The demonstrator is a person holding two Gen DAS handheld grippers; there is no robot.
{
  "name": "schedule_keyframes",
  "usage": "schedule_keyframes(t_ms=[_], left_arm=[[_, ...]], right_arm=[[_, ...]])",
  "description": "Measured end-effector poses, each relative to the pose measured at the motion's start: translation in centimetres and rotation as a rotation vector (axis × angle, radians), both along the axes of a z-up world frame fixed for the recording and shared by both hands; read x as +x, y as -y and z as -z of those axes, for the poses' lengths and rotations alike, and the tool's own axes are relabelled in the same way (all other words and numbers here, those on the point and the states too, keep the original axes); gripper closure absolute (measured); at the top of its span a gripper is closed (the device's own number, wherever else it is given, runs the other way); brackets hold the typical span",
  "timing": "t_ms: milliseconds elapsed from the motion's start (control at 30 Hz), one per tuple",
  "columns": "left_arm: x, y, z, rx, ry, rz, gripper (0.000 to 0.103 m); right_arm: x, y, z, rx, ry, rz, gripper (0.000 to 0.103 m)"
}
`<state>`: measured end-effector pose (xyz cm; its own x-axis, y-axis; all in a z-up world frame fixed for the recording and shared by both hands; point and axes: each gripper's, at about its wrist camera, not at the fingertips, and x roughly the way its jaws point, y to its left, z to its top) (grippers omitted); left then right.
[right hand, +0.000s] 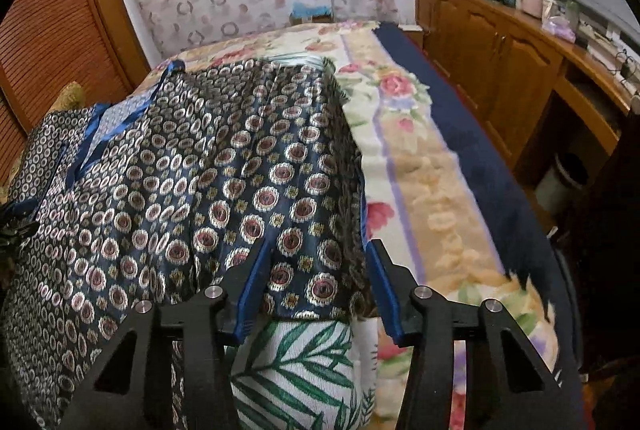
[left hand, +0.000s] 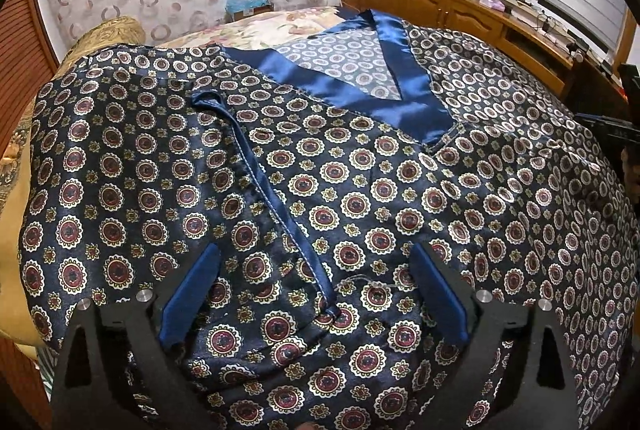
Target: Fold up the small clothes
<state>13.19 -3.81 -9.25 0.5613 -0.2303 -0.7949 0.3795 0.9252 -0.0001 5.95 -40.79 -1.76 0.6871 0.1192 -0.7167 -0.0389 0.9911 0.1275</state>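
A dark navy satin top [left hand: 360,189] with red and cream medallions lies spread on the bed, its blue V collar [left hand: 404,89] at the far side. A blue-piped edge [left hand: 264,181] of a folded-in part runs diagonally toward my left gripper [left hand: 316,254]. That gripper is open wide just above the cloth, with the piping's end between its fingers. In the right wrist view the top [right hand: 200,189] ends at a near right corner. My right gripper [right hand: 318,246] stands half-wide astride that corner, and the cloth lies flat between its blue pads, not pinched.
A floral blanket [right hand: 432,189] covers the bed to the right of the top, with a leaf-print cloth [right hand: 300,362] under the near edge. A wooden cabinet [right hand: 500,69] with clutter runs along the right wall. A gold pillow [left hand: 116,29] lies far left.
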Motion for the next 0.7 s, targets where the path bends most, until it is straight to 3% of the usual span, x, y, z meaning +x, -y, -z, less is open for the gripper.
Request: schedule_keyframes(t_ms=[200,333,400,700], left_arm=[[0.1,0.0,0.0,0.001,-0.002,0.000,0.006],[0.1,0.0,0.0,0.000,-0.002,0.000,0.005],[0.1,0.0,0.0,0.000,-0.002,0.000,0.005],[-0.5,-0.4,-0.4,0.002,0.029,-0.015,0.005]], right_arm=[[-0.8,0.3,-0.6,-0.006,-0.002,-0.028,0.071],[-1.8,-0.5,-1.4,-0.122,0.009,-0.017,0.091],[-2.3,-0.7,-1.5,-0.161,0.016,-0.023,0.097],[-4.2,-3.5,-4.9,-0.144,0.163,-0.083,0.100]])
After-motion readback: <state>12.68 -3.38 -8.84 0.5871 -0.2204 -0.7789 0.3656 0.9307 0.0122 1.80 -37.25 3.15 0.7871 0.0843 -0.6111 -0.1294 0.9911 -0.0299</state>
